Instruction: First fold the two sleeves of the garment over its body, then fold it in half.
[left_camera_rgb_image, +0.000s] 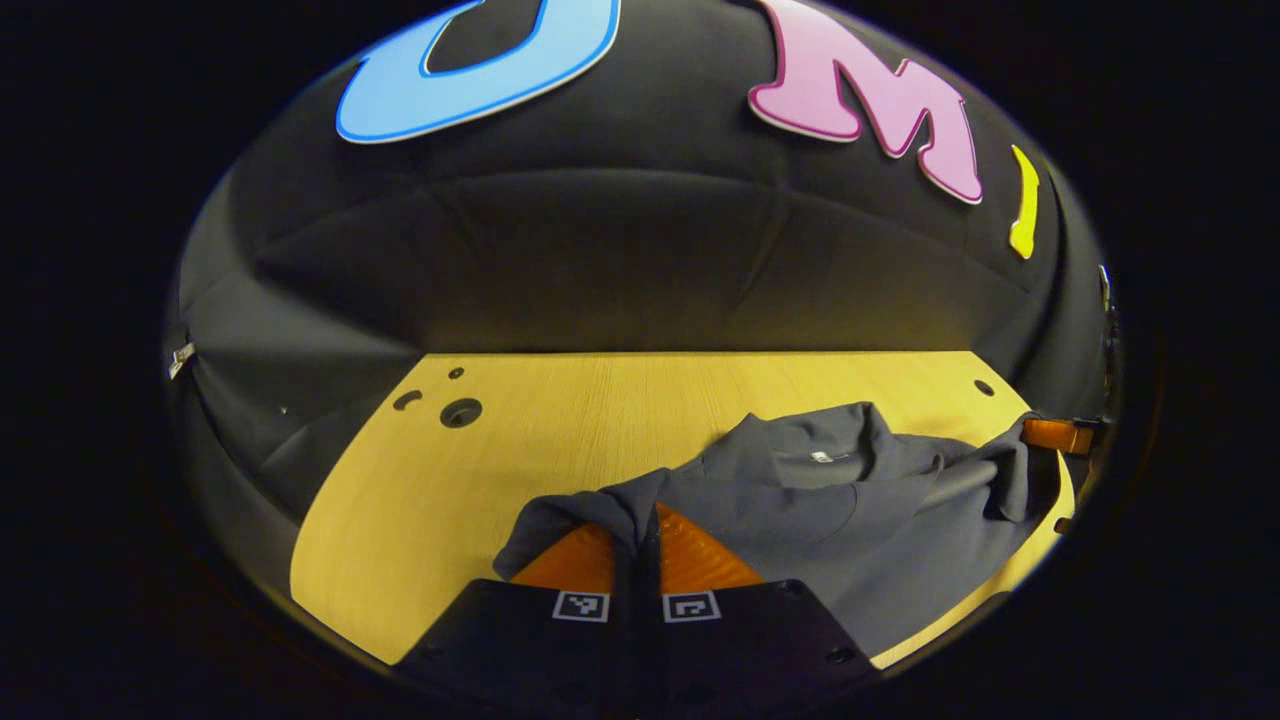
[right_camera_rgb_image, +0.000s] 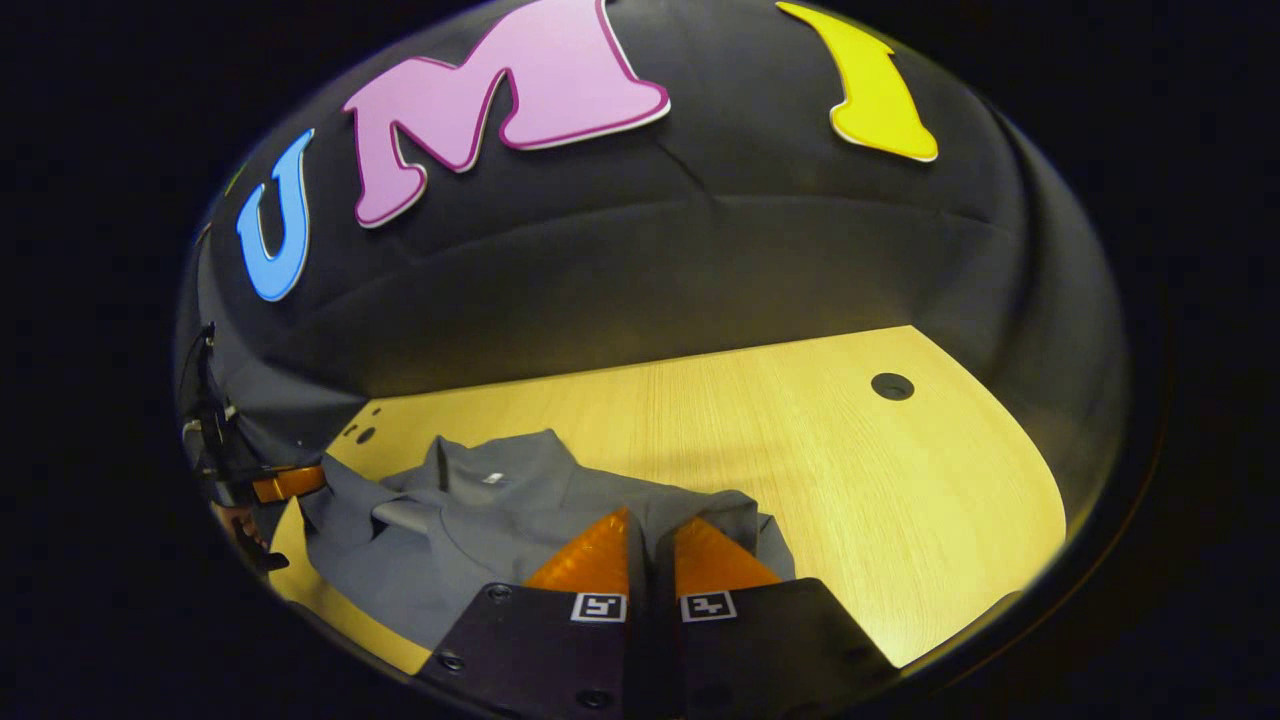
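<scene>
1. Left gripper view: our left gripper (left_camera_rgb_image: 634, 560) pinches a fold of the gray garment (left_camera_rgb_image: 850, 500), which lies on the wooden table (left_camera_rgb_image: 560, 420).
2. Our right gripper (right_camera_rgb_image: 650, 565) pinches the opposite side.
3. We judge the cloth soft, light; grip the edges.

Garment (left_camera_rgb_image: 800, 500) plain dark grey; table (left_camera_rgb_image: 620, 420) pale yellow woodgrain.

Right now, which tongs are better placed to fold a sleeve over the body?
Left, probably. The left tongs pinch a fold of the grey garment, raised off the table. The right tongs grip cloth lying low.
</scene>
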